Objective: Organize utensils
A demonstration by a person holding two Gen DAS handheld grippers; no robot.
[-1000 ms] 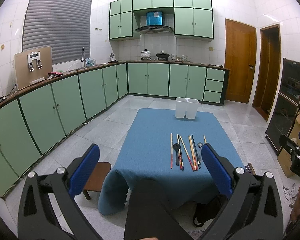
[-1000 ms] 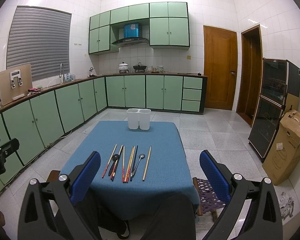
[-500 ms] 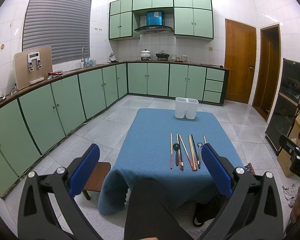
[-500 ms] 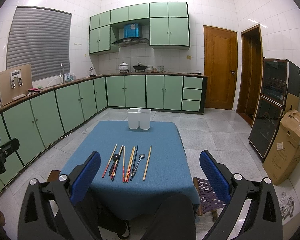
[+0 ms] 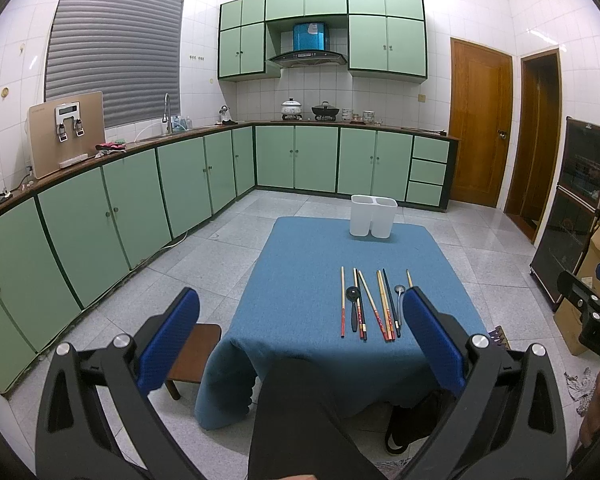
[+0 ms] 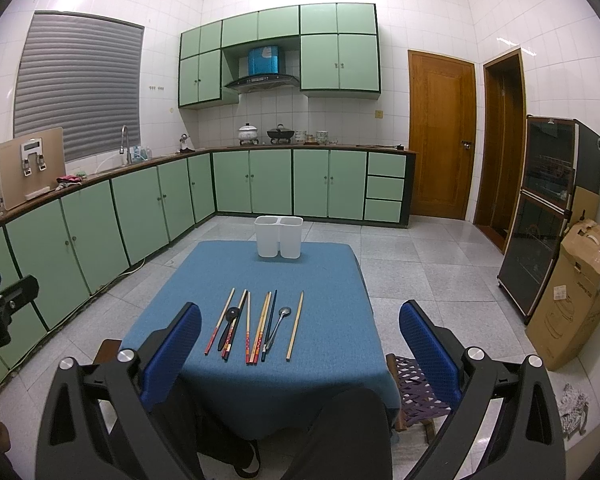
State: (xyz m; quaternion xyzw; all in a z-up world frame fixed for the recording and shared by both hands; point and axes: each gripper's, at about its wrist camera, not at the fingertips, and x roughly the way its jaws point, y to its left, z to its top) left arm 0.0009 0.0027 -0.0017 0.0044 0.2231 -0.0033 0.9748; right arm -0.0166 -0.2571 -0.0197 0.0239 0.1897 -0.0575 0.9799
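Both grippers, left gripper (image 5: 300, 340) and right gripper (image 6: 300, 344), are held spread and empty. Just ahead, chopsticks (image 6: 256, 326) and spoons (image 6: 278, 326) are laid on the table (image 6: 328, 280); beyond, a white holder (image 6: 279, 237) is stood. Light, stiff, slippery sticks are probably best pinched mid-shaft.

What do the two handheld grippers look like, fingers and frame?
Left gripper and right gripper match: black angular frames, silver bolt heads at the pivots, textured blue pads on each finger. White lettering marks the right gripper's body. No cables visible.
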